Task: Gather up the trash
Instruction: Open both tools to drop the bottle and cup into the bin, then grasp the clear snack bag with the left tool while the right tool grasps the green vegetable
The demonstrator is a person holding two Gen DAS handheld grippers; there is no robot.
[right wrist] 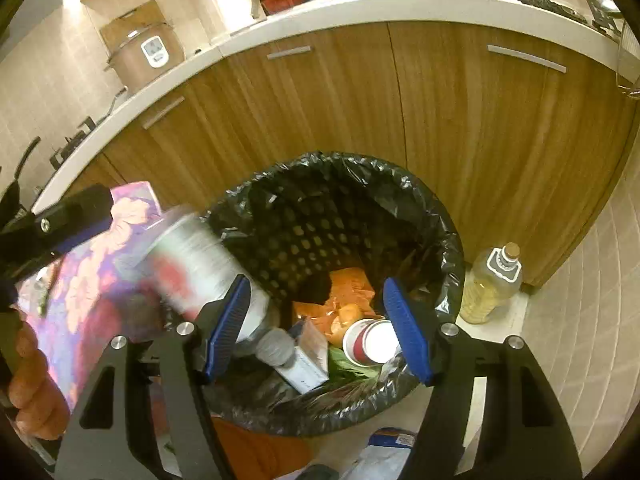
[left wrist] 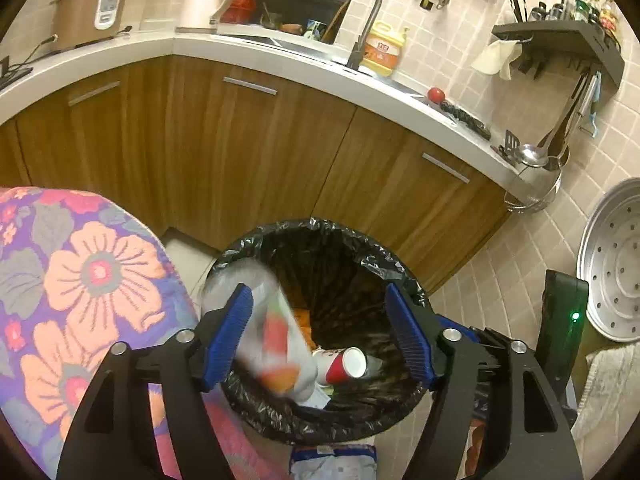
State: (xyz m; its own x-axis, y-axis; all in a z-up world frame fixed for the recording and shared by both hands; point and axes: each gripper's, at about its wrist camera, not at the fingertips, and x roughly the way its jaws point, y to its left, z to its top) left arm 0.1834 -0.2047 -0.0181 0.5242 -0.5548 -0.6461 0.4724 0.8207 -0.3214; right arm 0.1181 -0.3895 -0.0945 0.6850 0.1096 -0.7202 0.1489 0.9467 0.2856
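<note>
A bin lined with a black bag [left wrist: 372, 256] [right wrist: 424, 200] stands on the floor by the cabinets. It holds a red-and-white paper cup [left wrist: 346, 366] [right wrist: 370, 344], orange peel [right wrist: 344, 312], a small carton [right wrist: 308, 364] and greens. A clear plastic bottle with a red label [left wrist: 276, 332] [right wrist: 196, 264] is blurred and tilted over the bin's left rim, free of both grippers. My left gripper [left wrist: 320, 336] is open above the bin. My right gripper [right wrist: 316, 328] is open above the bin.
A floral cloth [left wrist: 72, 280] [right wrist: 96, 280] lies left of the bin. An oil bottle [right wrist: 494, 284] stands on the floor at its right. Wrappers [left wrist: 332, 460] [right wrist: 384, 452] lie on the floor in front. Wooden cabinets [left wrist: 248, 140] and counter stand behind.
</note>
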